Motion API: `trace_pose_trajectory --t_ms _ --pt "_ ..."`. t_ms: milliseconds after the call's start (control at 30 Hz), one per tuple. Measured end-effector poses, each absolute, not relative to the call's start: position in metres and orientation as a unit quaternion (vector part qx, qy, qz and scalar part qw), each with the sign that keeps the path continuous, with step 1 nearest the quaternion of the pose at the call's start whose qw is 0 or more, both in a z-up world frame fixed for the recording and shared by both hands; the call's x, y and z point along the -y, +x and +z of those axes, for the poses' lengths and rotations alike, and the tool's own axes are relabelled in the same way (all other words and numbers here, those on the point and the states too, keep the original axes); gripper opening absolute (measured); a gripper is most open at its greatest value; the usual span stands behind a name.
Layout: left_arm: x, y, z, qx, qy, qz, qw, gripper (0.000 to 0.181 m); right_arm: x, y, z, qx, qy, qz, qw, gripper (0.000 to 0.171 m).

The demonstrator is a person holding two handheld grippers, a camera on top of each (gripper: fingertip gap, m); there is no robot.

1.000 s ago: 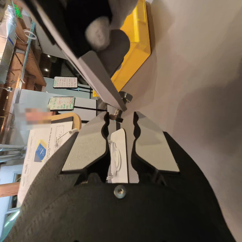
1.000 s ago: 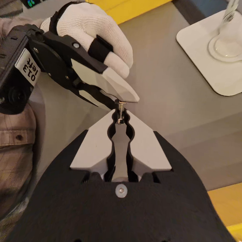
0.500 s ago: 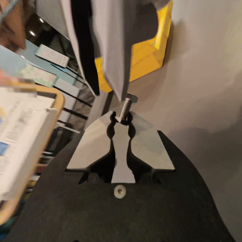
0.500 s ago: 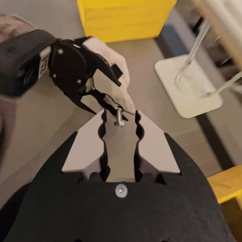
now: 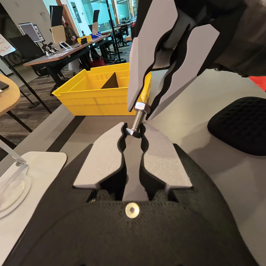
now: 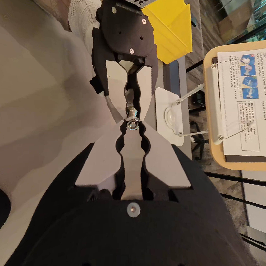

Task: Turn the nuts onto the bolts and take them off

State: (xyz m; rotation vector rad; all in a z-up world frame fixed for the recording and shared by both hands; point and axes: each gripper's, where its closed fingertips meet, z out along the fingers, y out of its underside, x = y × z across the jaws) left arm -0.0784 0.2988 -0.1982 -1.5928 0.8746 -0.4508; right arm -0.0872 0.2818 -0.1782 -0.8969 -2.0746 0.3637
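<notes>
A steel bolt (image 5: 137, 119) with a hex nut (image 5: 142, 107) near its end hangs in the air between my two grippers above the grey table (image 5: 201, 144). In the left wrist view my left gripper (image 5: 133, 130) is shut on the bolt's hex head (image 5: 133, 133). My right gripper (image 5: 140, 113) comes down from above, its pads on the nut. In the right wrist view my right gripper (image 6: 132, 124) is shut on the nut (image 6: 132, 125), and the bolt's end shows through it. The left gripper (image 6: 131, 115) faces it and holds the bolt head (image 6: 131, 108).
A yellow bin (image 5: 93, 100) stands at the table's far edge; it also shows in the right wrist view (image 6: 172, 36). A white stand base (image 5: 36, 165) sits at the left. A black pad (image 5: 241, 125) lies at the right. A wooden board with a printed sheet (image 6: 208, 100) stands beside the table. My two grippers' fingertips are within a few centimetres of each other.
My left gripper closed on the bolt head. My right gripper let go of the nut, opened wide, then came together on the nut again. Both grippers swung round.
</notes>
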Motion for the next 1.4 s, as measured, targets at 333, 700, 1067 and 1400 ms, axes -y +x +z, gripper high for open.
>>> trace_pose_trajectory --t_ms 333,700,1067,1400 --pt "-0.322 -0.098 -0.203 -0.4 -0.678 0.058 0.614 0.04 -0.289 -0.087 -0.182 0.823 -0.441 0.141 0.33 0.016" --pt "-0.328 -0.101 -0.207 -0.404 -0.664 0.15 0.611 0.024 -0.273 -0.1 -0.18 0.796 -0.487 0.183 0.311 0.016" --pt "-0.329 -0.101 -0.209 -0.39 -0.678 0.128 0.609 0.014 -0.277 -0.101 -0.179 0.782 -0.501 0.169 0.331 0.016" --pt "-0.328 -0.102 -0.206 -0.376 -0.684 0.098 0.617 0.01 -0.279 -0.106 -0.172 0.767 -0.504 0.169 0.359 0.027"
